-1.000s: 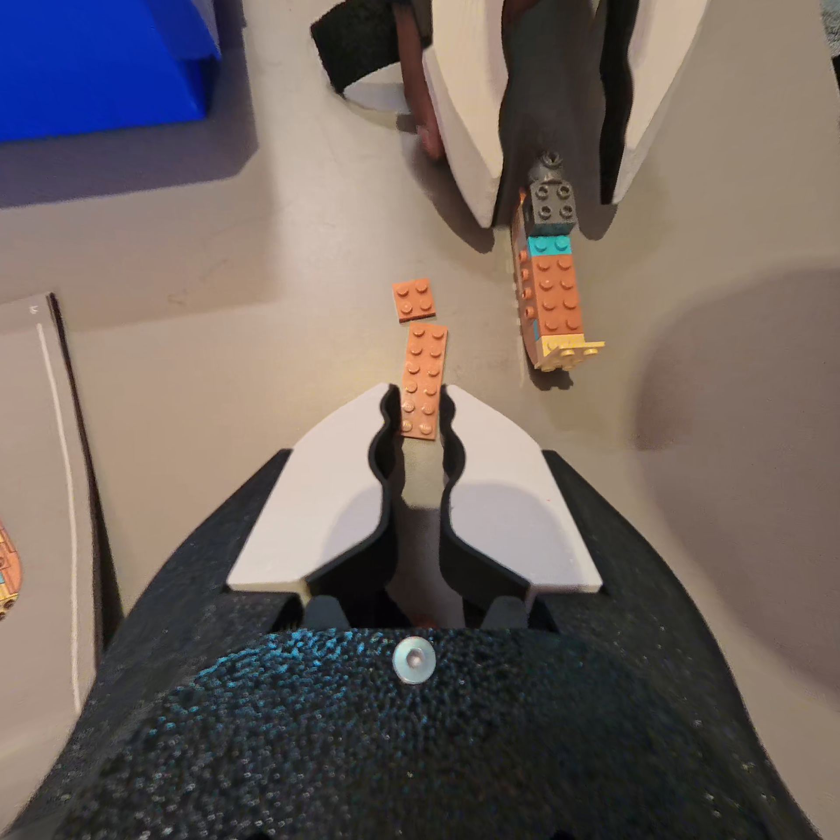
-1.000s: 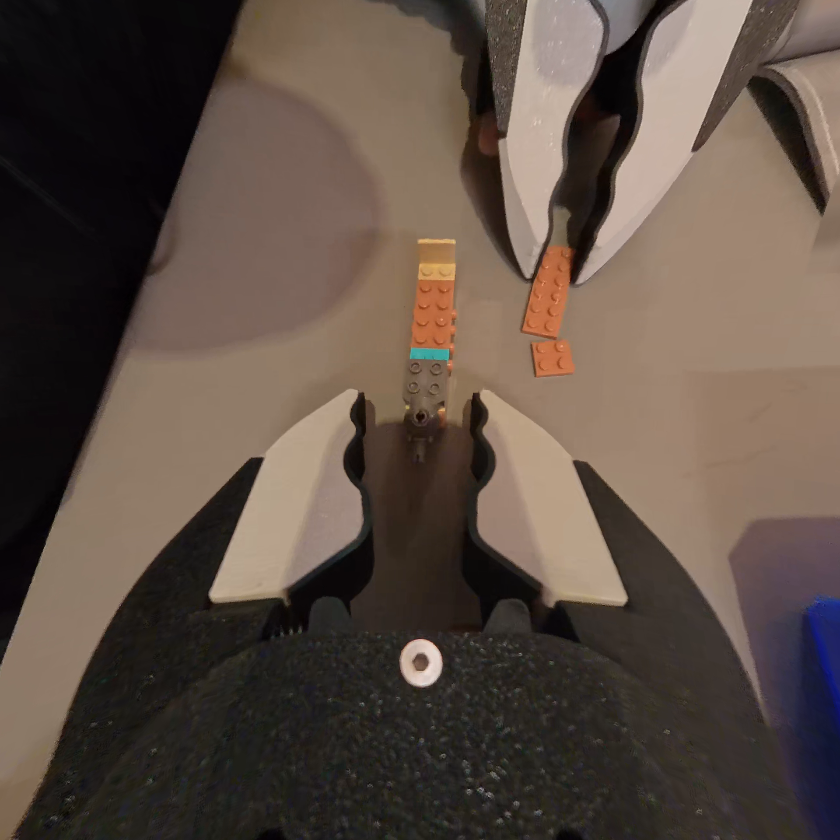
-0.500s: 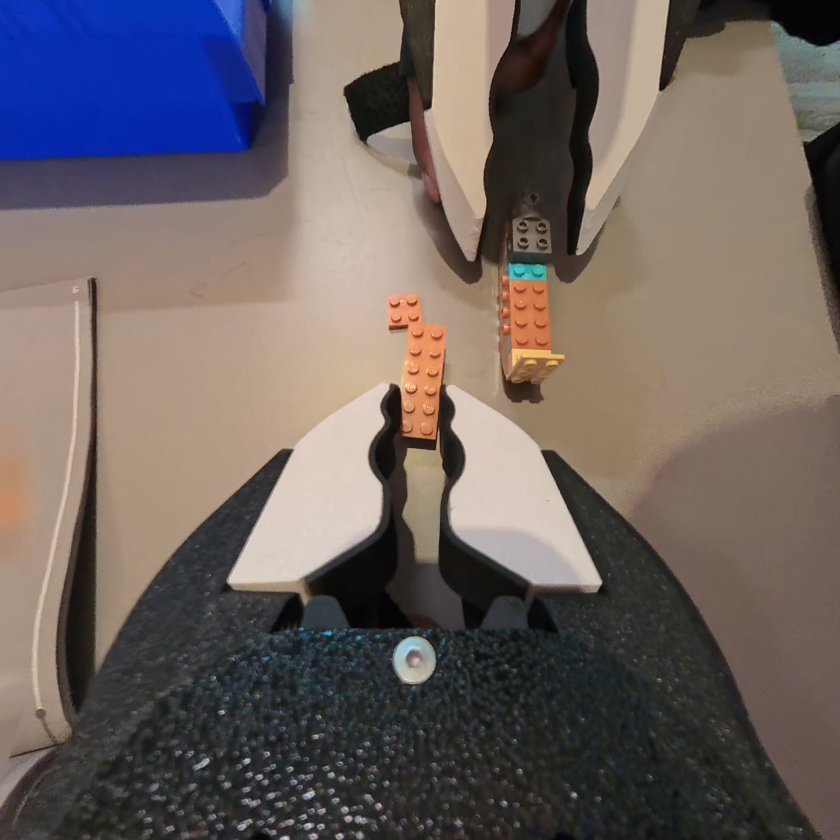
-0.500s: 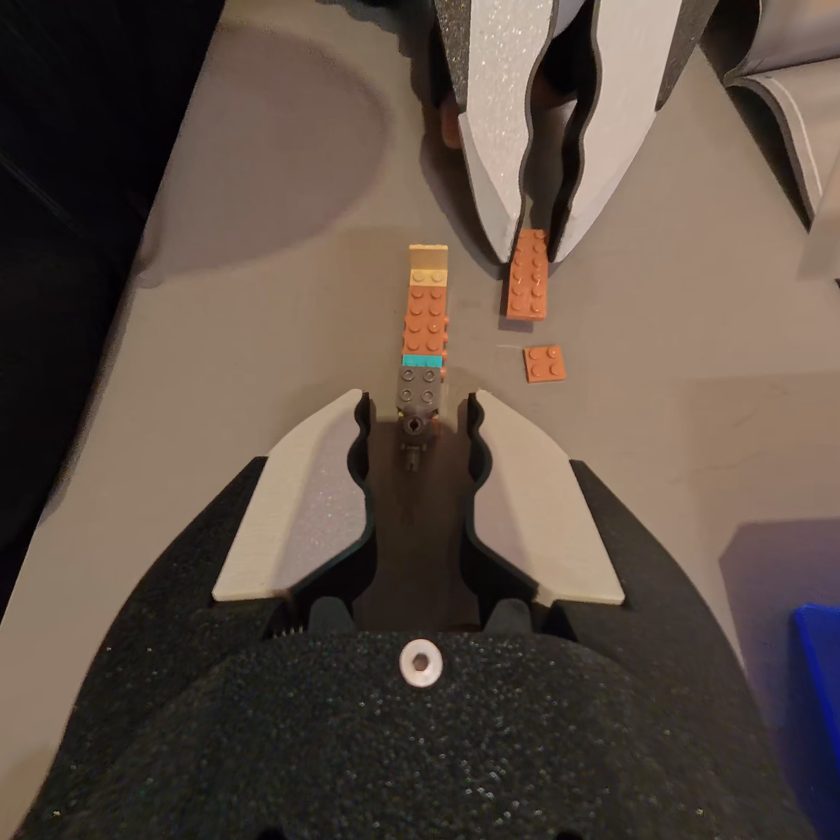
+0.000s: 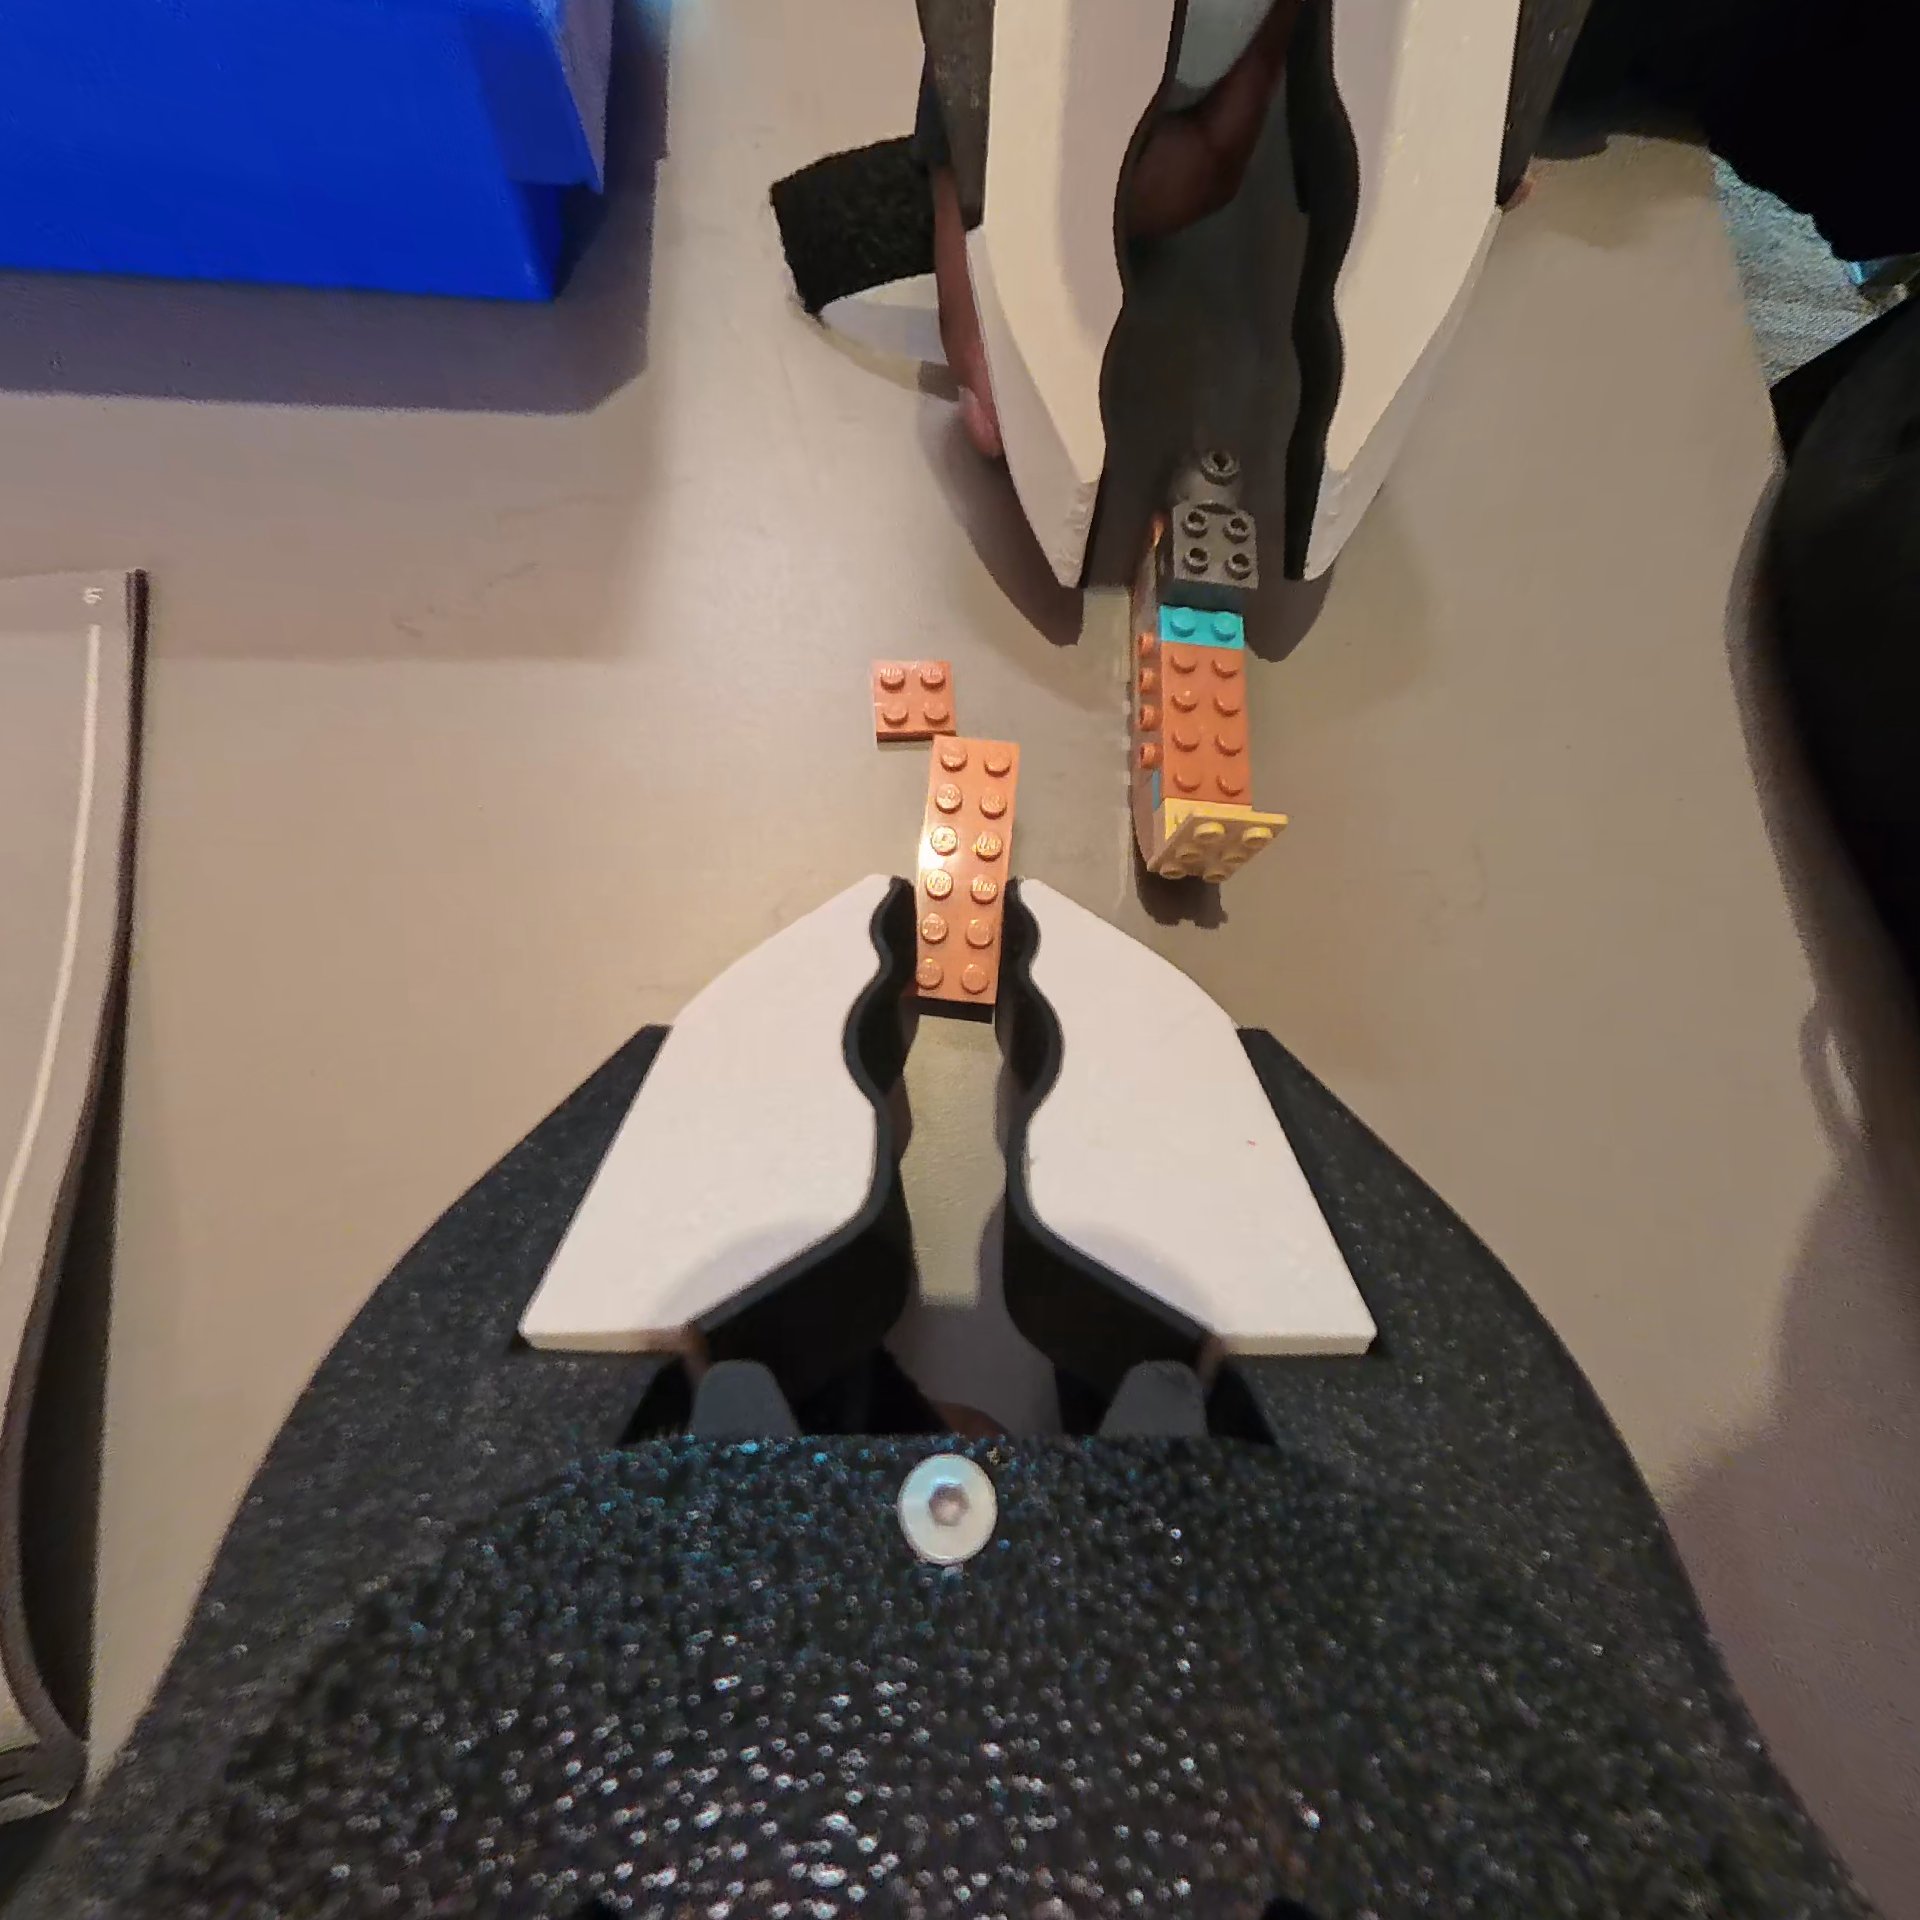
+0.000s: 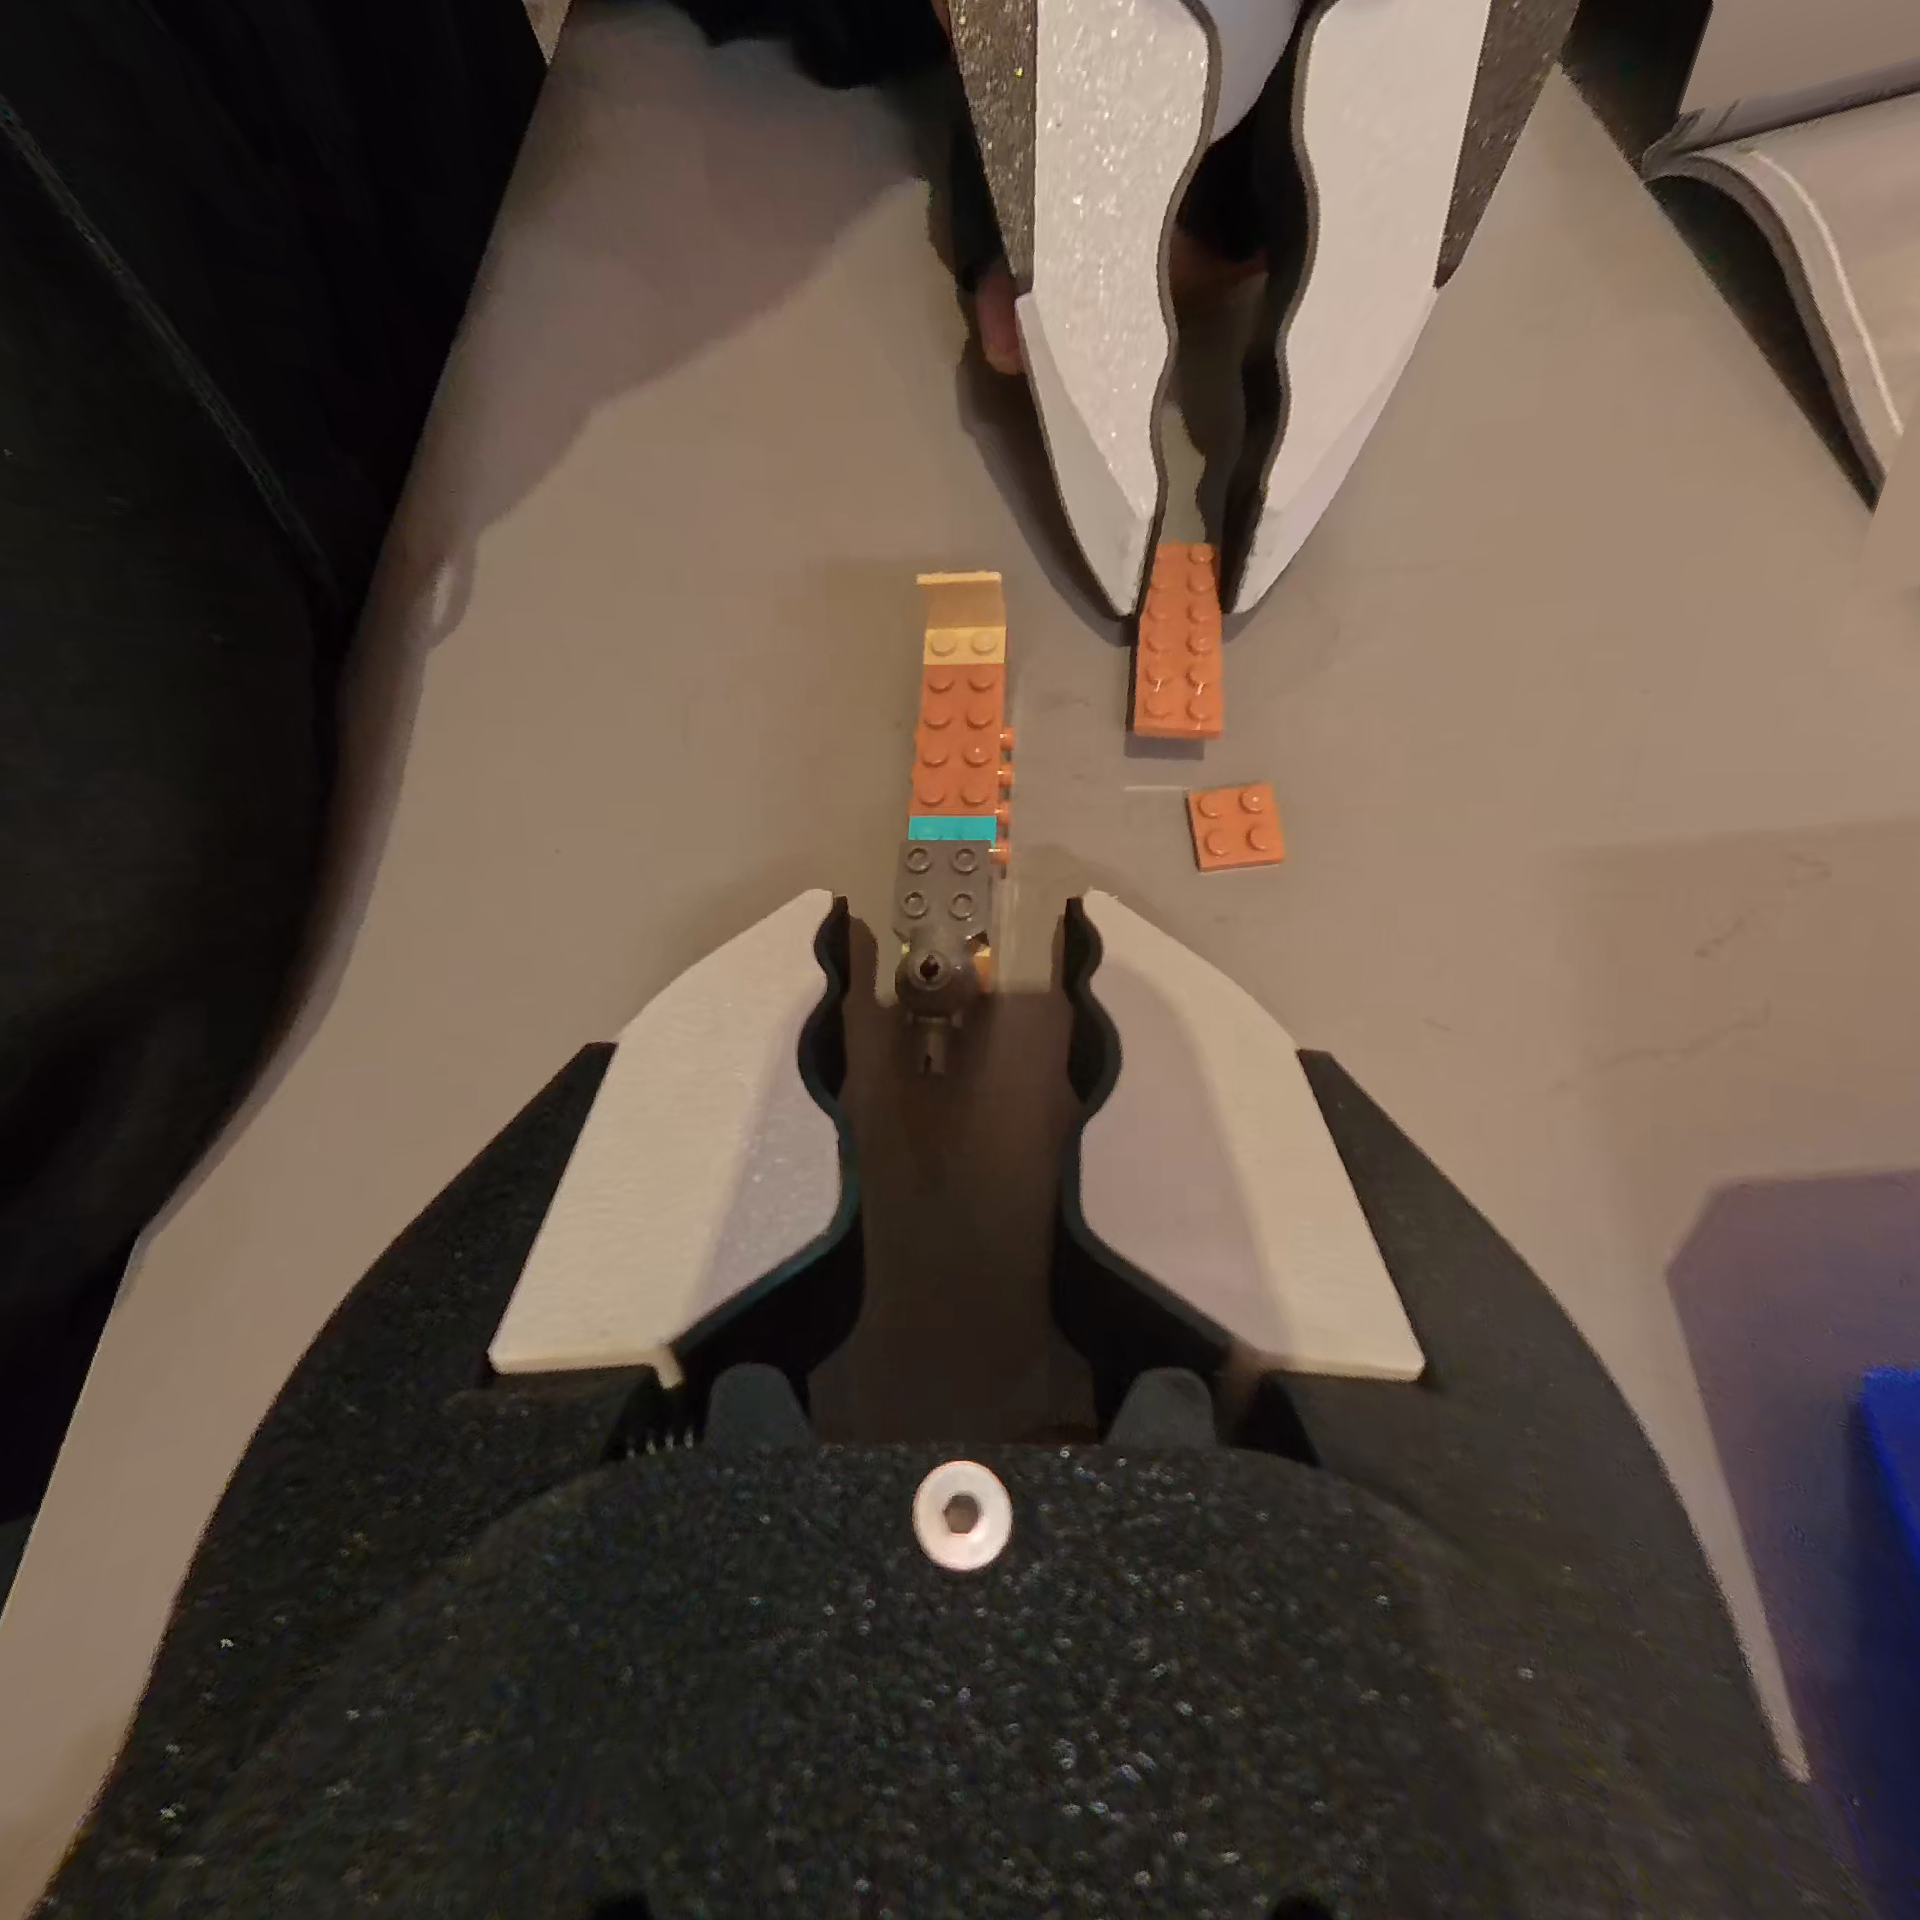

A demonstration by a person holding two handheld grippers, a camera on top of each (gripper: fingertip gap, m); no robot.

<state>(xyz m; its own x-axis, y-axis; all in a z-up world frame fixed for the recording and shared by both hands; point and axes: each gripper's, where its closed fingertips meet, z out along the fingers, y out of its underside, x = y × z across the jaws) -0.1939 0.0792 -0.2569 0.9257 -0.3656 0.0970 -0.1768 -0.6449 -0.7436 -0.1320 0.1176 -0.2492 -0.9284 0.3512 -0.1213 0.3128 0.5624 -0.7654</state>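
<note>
A: What lay around the left gripper [image 5: 958, 935]?
B: It was clamped on the near end of a long orange plate [image 5: 964, 865], both pads pressing its sides. The plate's long axis ran straight ahead from the fingers. A small square orange plate [image 5: 913, 699] lay on the grey worktop [image 5: 416, 831] just past its far end.

A: And the right gripper [image 6: 956, 951]?
B: Open, its pads clear of the brick model [image 6: 956, 769] whose dark grey end sat between the fingertips. The model lay on the worktop, long axis in line with the gripper, tan end pointing away, beside the long plate.

A: Anything else nearby?
B: A blue box [image 5: 281, 135] at the far left, a grey booklet [image 5: 62, 935] at the left edge.
</note>
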